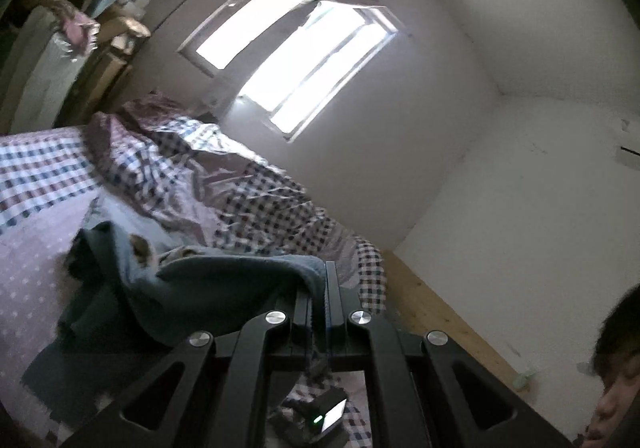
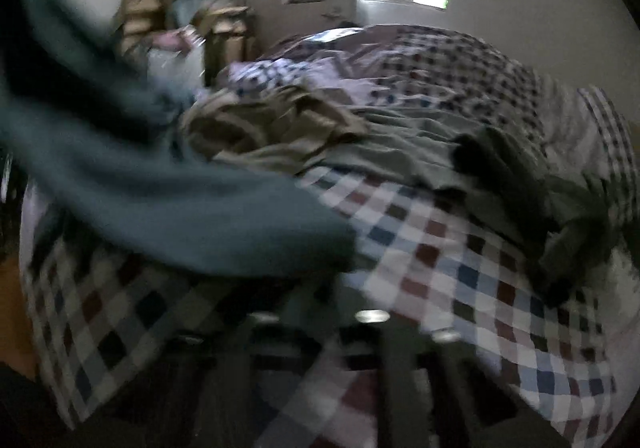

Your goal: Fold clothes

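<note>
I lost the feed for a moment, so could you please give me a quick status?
Left gripper shut on blue garment, lifted off the checked bedspread. Right gripper shut, blurred, apparently empty. Tan clothes heaped behind.

Light comes only from blown-out window (image 1: 296, 48), room dim; right view has motion blur, fisheye edges dark w/ bending.
</note>
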